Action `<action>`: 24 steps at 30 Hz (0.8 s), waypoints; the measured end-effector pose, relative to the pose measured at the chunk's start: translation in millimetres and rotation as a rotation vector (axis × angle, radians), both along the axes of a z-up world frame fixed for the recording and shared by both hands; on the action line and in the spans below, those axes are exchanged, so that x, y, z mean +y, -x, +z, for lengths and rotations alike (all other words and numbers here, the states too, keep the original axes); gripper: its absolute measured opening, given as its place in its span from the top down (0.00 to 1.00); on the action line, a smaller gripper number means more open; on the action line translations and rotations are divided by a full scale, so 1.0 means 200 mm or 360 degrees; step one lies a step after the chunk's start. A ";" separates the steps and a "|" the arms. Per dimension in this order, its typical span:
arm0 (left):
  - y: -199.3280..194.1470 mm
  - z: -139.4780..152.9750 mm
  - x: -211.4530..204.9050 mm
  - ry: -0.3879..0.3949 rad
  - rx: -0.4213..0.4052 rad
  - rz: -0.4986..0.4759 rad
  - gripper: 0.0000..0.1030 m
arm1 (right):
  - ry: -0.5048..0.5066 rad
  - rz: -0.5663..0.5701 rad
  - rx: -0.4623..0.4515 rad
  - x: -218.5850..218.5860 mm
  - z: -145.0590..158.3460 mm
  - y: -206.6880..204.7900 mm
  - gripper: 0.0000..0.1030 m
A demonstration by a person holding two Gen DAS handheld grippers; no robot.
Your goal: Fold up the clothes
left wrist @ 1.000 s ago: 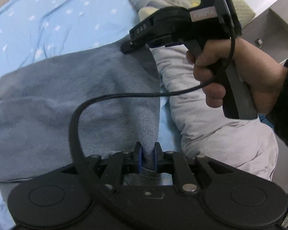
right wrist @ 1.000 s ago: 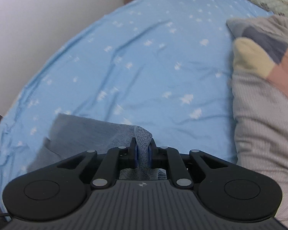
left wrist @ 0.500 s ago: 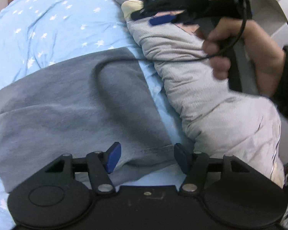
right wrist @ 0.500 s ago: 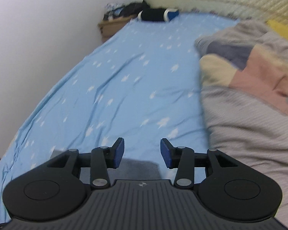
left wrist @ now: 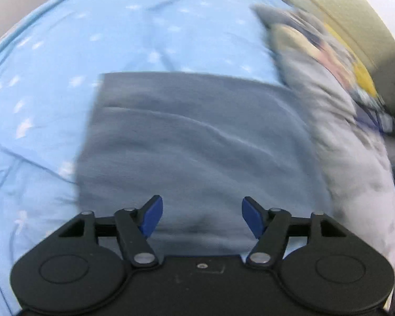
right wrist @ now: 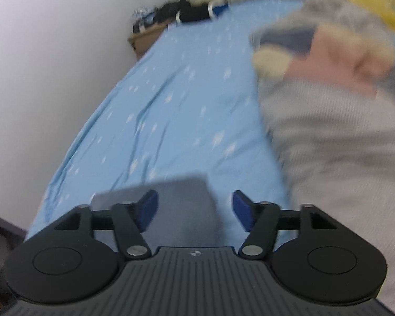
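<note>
**Both grippers let go of the folded cloth**

Since a second ago, both grippers have released the grey-blue garment [left wrist: 197, 142] that each one pinched then, and they have pulled back from it. The left gripper [left wrist: 202, 217] has its jaws opening, with nothing pressed between the blue pads [left wrist: 151, 217]; the cloth only lies below them. The right gripper [right wrist: 194, 212] is opening too, and it is empty as well.

The garment lies flat on the blue star-printed bed sheet [left wrist: 65, 52], just beside the grey quilt [left wrist: 355, 179] on its right. It looks like a folded rectangle. In the left wrist view its long axis seems to run away from the camera, toward the far end of the bed, though blur and lens bending make this uncertain.

I judge that one fold is just finished. The next move probably calls for gripping two corners of one short edge and bringing them over to the opposite edge.
</note>
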State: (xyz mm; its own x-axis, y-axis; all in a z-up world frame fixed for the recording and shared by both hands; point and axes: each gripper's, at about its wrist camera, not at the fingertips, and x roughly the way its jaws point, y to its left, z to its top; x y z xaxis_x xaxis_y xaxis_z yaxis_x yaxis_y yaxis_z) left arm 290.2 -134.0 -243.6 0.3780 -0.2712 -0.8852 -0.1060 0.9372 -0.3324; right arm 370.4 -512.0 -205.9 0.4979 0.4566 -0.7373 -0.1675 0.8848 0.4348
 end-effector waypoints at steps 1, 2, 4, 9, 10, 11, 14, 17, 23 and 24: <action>-0.02 -0.01 0.05 0.0015 0.0006 0.0012 0.37 | -0.0041 -0.0006 0.0057 0.01 -0.06 0.02 0.26; -0.04 -0.02 0.10 0.0034 0.0011 0.0018 0.37 | -0.0089 -0.0014 0.0108 0.01 -0.12 0.05 0.23; -0.07 -0.04 0.17 0.0047 0.0025 0.0020 0.37 | -0.0162 -0.0032 0.0206 0.02 -0.25 0.07 0.20; -0.20 -0.14 0.24 0.0031 0.0110 -0.0001 0.37 | -0.0174 0.0004 0.0392 0.08 -0.48 0.08 0.20; -0.22 -0.16 0.25 0.0022 0.0121 -0.0006 0.35 | -0.0199 0.0008 0.0431 0.09 -0.52 0.08 0.20; -0.24 -0.19 0.26 -0.0001 0.0144 -0.0028 0.35 | -0.0234 0.0005 0.0471 0.09 -0.56 0.08 0.20; -0.27 -0.26 0.28 -0.0019 0.0211 -0.0128 0.32 | -0.0345 -0.0022 0.0533 0.10 -0.65 0.09 0.17; -0.28 -0.33 0.34 0.0067 0.0264 -0.0120 0.23 | -0.0412 -0.0028 0.0548 0.12 -0.71 0.10 0.17; -0.27 -0.43 0.42 0.0176 0.0342 -0.0073 0.15 | -0.0450 -0.0025 0.0636 0.20 -0.82 0.10 0.12; -0.27 -0.44 0.44 0.0200 0.0346 -0.0062 0.14 | -0.0445 -0.0029 0.0633 0.19 -0.82 0.10 0.12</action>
